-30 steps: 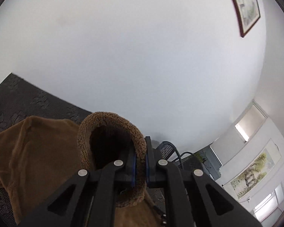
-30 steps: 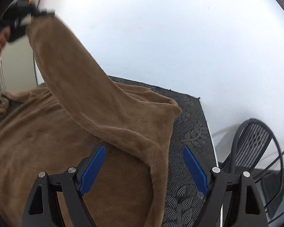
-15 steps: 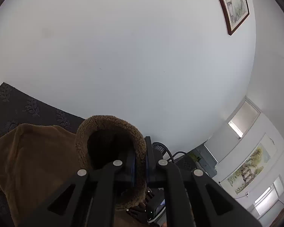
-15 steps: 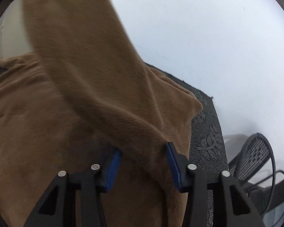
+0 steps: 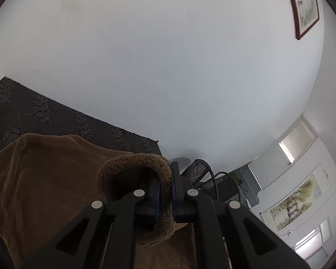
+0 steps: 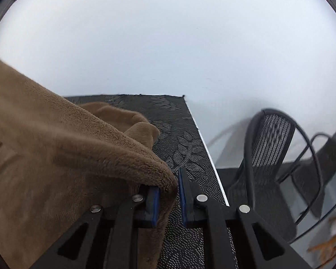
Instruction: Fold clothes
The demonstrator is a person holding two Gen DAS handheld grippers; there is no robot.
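Brown fleece garment (image 5: 56, 174) on dark patterned tablecloth (image 5: 33, 109), both grippers (image 5: 165, 192) (image 6: 169, 198) clamping it, white wall (image 5: 168, 56).

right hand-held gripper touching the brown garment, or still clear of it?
Touching. The right wrist view shows the right hand-held gripper, whose jaws have just been closing, with a fold of the brown garment pinched between its blue pads.

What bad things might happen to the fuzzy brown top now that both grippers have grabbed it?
1. The right gripper, whose jaws have just been closing, pinches only a thin edge of the brown garment. A tug might pull it free.
2. The left gripper is shut on the fluffy cuff, which could stretch.
3. The garment lies near the edge of the dark tablecloth, so part may slide off toward the chair.
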